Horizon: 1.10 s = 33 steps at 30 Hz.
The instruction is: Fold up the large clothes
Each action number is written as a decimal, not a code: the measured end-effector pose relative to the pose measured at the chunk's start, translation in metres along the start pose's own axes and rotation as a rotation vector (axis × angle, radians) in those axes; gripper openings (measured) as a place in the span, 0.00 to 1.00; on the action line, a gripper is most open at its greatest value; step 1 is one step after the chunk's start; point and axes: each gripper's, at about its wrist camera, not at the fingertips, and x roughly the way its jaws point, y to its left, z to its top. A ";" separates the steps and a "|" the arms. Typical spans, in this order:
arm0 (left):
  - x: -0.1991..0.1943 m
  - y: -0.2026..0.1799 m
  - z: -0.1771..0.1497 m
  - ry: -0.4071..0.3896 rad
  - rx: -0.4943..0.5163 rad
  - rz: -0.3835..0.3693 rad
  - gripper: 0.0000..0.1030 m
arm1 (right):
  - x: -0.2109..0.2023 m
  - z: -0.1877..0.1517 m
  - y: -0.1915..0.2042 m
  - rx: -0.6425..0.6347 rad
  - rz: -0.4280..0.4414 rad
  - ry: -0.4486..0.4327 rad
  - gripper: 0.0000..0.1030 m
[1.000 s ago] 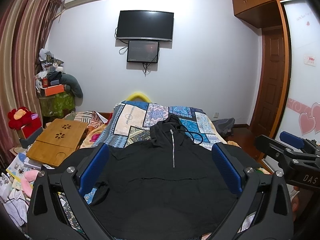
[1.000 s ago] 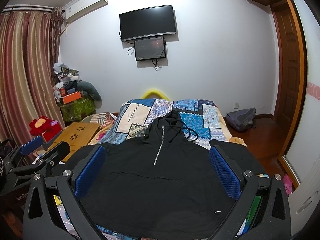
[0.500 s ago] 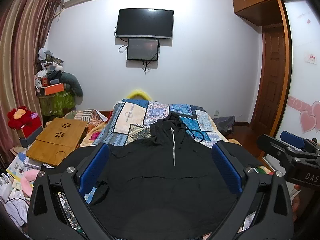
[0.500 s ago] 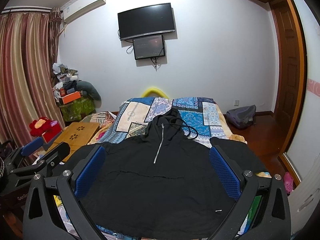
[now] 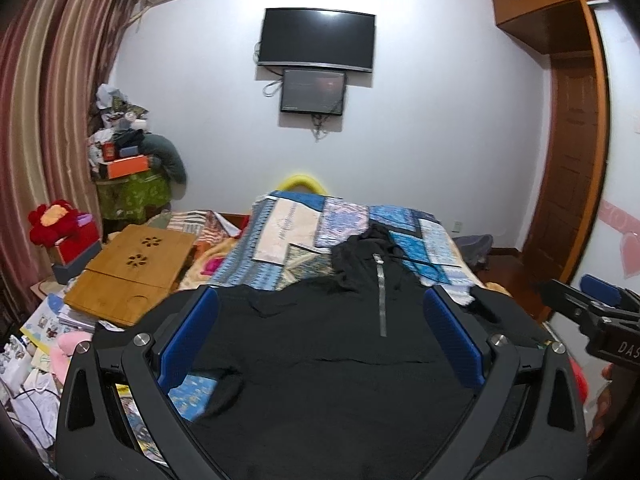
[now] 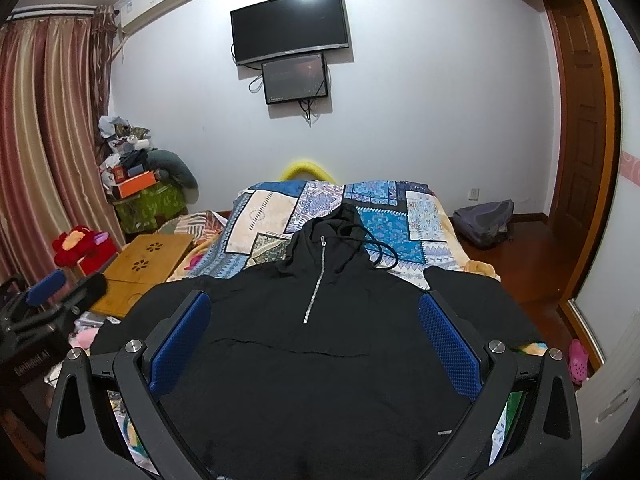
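Hoodie (image 6: 320, 360) (black) between spread fingers (image 6: 448, 344)

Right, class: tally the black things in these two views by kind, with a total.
Black zip-front hoodie spread on the bed: 1
Black wall-mounted screens, large and small: 2
Black-framed, blue-padded grippers, left and right, open: 2
Total: 5

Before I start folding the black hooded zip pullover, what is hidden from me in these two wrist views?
- Black hooded zip pullover: bottom hem, cut off by the lower edge and gripper frames, both views.
- Its sleeve ends: behind the gripper fingers.
- Small light tag near the hem: too small to read, right wrist view.
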 end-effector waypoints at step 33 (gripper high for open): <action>0.198 0.347 -0.178 0.601 -0.888 0.129 0.84 | 0.177 -0.026 0.012 -0.105 -0.029 0.421 1.00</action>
